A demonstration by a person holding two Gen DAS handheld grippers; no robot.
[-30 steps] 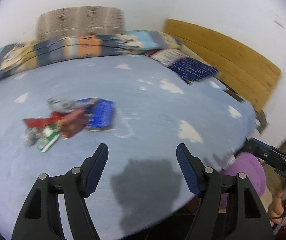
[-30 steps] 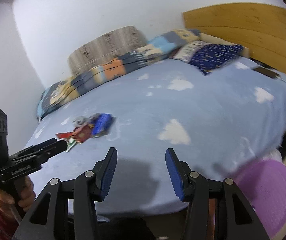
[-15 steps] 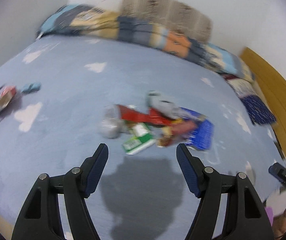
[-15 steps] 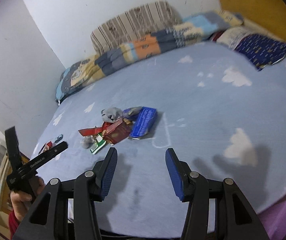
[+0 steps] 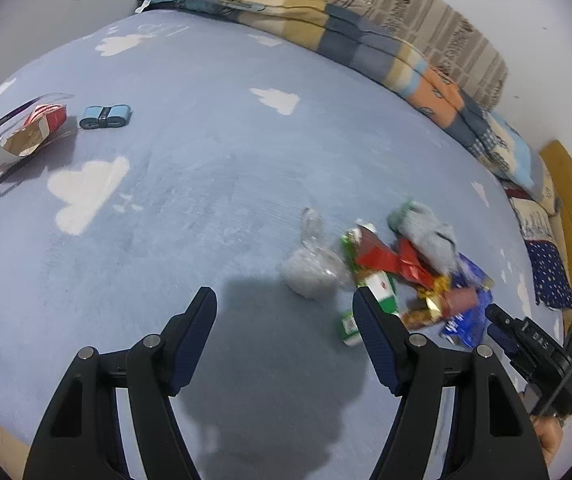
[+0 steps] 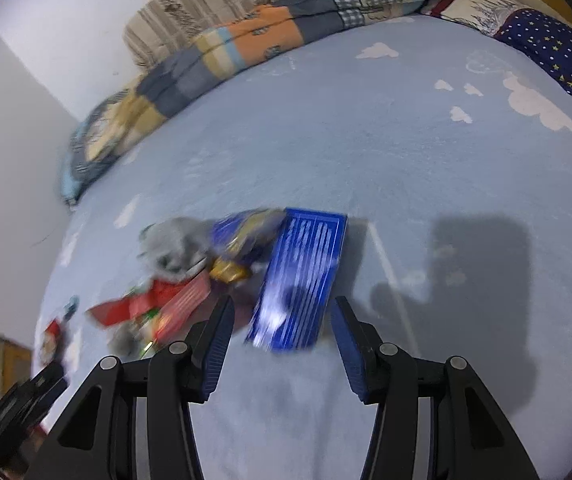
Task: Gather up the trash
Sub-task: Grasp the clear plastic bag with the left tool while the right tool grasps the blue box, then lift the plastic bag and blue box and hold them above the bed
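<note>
The trash pile [image 6: 206, 276] lay loose on the bed [image 6: 366, 152]; the right gripper [image 6: 282, 320] hung open and empty, so a careless grab risked scattering wrappers.

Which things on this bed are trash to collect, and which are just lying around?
Trash:
- blue wrapper
- red wrappers
- green and white carton
- crumpled clear plastic
- torn red box

Lying about:
- patchwork quilt
- starry pillow
- small blue case, probably
</note>
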